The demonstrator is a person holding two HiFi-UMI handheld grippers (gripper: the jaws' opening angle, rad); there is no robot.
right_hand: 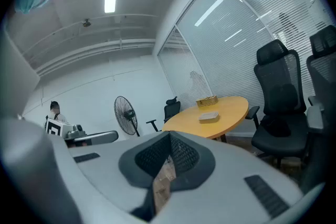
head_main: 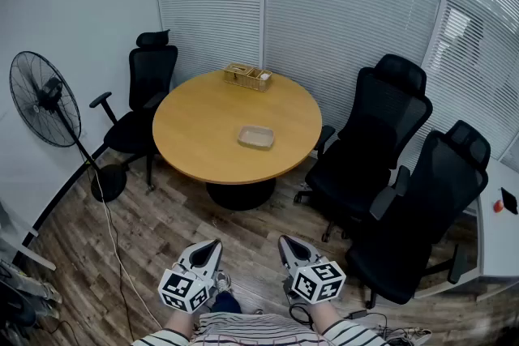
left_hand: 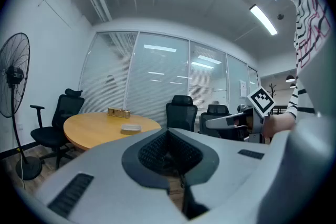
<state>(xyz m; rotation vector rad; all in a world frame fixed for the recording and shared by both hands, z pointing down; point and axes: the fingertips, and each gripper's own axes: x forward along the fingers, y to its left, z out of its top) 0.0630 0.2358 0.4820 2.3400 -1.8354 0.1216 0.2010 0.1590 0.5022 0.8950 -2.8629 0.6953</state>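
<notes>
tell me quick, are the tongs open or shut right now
left tongs: shut, nothing between them
right tongs: shut, nothing between them

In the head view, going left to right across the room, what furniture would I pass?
standing fan → black armchair by the wall → round wooden table → tall black chair → nearer black chair → white desk corner

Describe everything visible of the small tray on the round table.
The tray is small, shallow and rectangular with rounded corners, pale beige, perhaps plastic. It looks empty and lies flat near the middle of the round wooden table, touching only the tabletop, well apart from the woven basket at the table's far edge.
</notes>
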